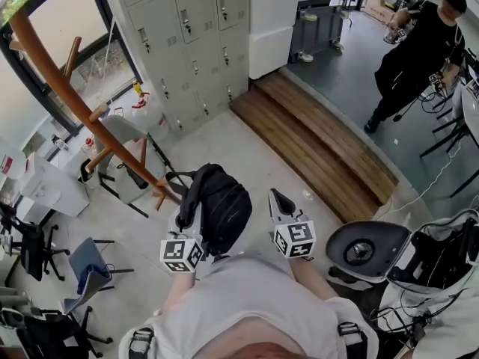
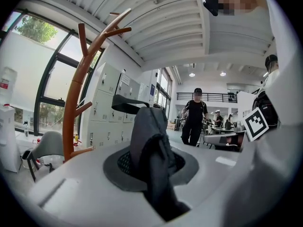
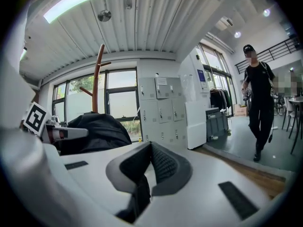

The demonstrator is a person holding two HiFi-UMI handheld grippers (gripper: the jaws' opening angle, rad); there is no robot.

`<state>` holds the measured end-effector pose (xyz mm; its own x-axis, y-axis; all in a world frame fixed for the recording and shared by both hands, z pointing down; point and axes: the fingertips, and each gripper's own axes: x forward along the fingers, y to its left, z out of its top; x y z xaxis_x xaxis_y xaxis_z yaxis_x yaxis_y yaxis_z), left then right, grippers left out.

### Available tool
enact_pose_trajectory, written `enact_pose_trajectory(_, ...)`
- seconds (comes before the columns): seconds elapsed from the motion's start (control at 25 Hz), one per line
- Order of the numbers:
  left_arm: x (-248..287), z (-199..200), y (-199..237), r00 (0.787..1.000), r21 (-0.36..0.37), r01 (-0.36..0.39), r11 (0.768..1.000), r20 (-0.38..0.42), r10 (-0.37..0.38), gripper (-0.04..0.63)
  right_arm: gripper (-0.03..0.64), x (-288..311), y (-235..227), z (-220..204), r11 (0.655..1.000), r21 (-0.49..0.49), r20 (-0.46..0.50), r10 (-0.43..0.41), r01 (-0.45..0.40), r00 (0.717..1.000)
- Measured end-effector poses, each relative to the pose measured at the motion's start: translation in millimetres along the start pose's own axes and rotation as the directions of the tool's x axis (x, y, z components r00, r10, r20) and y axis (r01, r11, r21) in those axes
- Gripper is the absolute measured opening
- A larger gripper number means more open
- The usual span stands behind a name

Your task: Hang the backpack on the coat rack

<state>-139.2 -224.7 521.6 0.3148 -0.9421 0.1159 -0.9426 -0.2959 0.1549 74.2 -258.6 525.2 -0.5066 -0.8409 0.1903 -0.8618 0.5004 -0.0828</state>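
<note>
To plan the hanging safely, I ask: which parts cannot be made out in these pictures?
- Coat rack foot: head view, hidden behind the backpack.
- Rack top: head view, cut off at the upper left edge.
- Left gripper jaws' pads: left gripper view, covered by backpack fabric.
- Distant person, what the hands hold: head view, too small.

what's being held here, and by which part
The left hand-held gripper grips the backpack by a strap; the right hand-held gripper holds nothing.

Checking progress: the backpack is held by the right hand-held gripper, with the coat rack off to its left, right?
No. The left hand-held gripper holds the backpack, as the left gripper view shows; the coat rack is off to its left.
</note>
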Motion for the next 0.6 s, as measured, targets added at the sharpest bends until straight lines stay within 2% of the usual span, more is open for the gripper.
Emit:
enact_pose_trajectory(0.24, 14, 1, 22, 0.999, 0.006, 0.039, 0.999, -0.029, -0.039, 0.075, 0.008, 27, 16, 1, 1.0, 0.018, -0.008, -0.011, 0.012, 1.0)
enact_pose_trajectory(0.6, 23, -10, 55, 0.997, -0.015, 0.026, 1.0, -0.066, -0.027, 0.075, 0.008, 48, 29, -3, 1.0, 0.012, -0.045, -0.023, 0.023, 0.999)
